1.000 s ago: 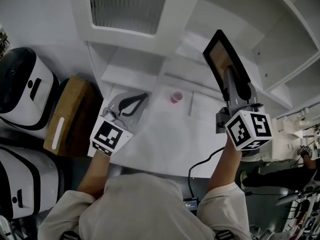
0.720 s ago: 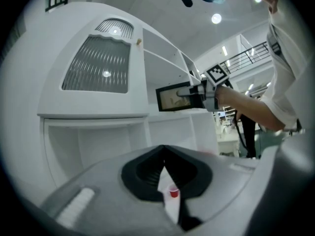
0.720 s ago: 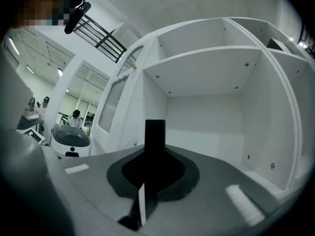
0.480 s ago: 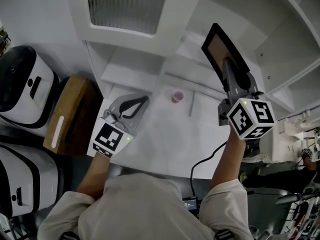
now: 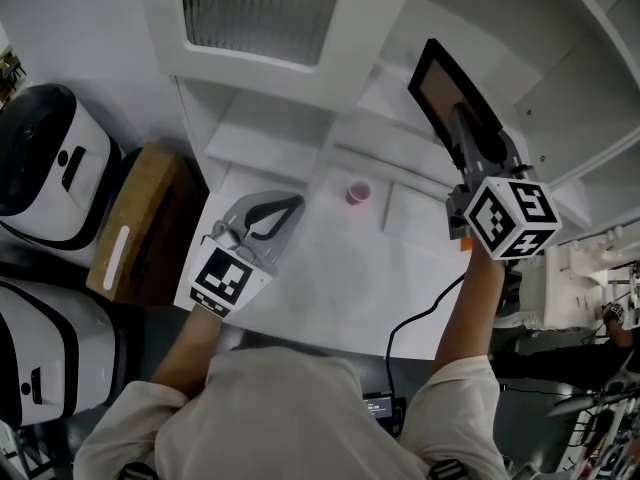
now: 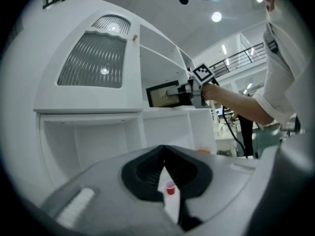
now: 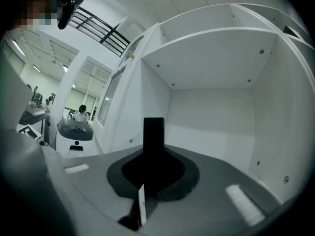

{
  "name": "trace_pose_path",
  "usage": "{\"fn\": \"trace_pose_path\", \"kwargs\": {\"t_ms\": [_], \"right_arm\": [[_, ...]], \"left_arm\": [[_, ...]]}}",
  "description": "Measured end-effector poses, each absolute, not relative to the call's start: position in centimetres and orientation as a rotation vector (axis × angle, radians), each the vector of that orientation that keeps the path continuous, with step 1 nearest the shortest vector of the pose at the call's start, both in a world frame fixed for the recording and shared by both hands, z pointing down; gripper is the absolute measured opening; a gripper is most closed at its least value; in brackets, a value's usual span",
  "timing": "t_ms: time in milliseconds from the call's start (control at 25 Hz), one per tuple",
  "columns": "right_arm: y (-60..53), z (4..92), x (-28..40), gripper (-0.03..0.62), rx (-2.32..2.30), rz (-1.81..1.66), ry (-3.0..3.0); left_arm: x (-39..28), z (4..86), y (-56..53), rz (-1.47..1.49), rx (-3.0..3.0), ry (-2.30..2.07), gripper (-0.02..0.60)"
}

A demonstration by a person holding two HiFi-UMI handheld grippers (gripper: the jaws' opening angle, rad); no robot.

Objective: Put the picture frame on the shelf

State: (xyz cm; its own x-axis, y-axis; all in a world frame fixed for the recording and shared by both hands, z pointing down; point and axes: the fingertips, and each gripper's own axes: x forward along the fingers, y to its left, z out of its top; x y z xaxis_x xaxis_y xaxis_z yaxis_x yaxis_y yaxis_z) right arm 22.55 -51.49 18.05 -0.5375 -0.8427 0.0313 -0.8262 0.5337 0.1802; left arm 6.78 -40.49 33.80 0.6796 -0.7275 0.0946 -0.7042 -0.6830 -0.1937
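The picture frame (image 5: pixel 440 86) is black with a tan picture, and my right gripper (image 5: pixel 462 133) is shut on its lower edge, holding it upright in front of the white shelf unit (image 5: pixel 400 118). In the right gripper view the frame (image 7: pixel 153 134) shows edge-on as a dark bar before an empty shelf compartment (image 7: pixel 216 107). The left gripper view shows the frame (image 6: pixel 162 95) level with an upper shelf board. My left gripper (image 5: pixel 290 206) rests low over the white counter, its jaws together with nothing in them.
A small pink cup (image 5: pixel 357 191) stands on the counter (image 5: pixel 330 288) between the grippers. A cabinet door with ribbed glass (image 5: pixel 260 13) hangs above left. A brown box (image 5: pixel 140 228) and white machines (image 5: pixel 45 168) stand on the left. A black cable (image 5: pixel 420 318) trails off the counter's near edge.
My right gripper has carried the frame a little farther up and right in the head view, towards the shelf. The left gripper has stayed about where it was.
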Motion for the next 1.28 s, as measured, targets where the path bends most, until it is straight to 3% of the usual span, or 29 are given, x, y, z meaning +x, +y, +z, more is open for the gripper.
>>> {"fn": "trace_pose_path", "kwargs": {"t_ms": [1280], "right_arm": [[-57.1, 18.1, 20.3, 0.014, 1.308, -0.082, -2.668]], "left_arm": [[4.6, 35.4, -40.2, -0.313, -2.732, 1.214, 0.002]]}}
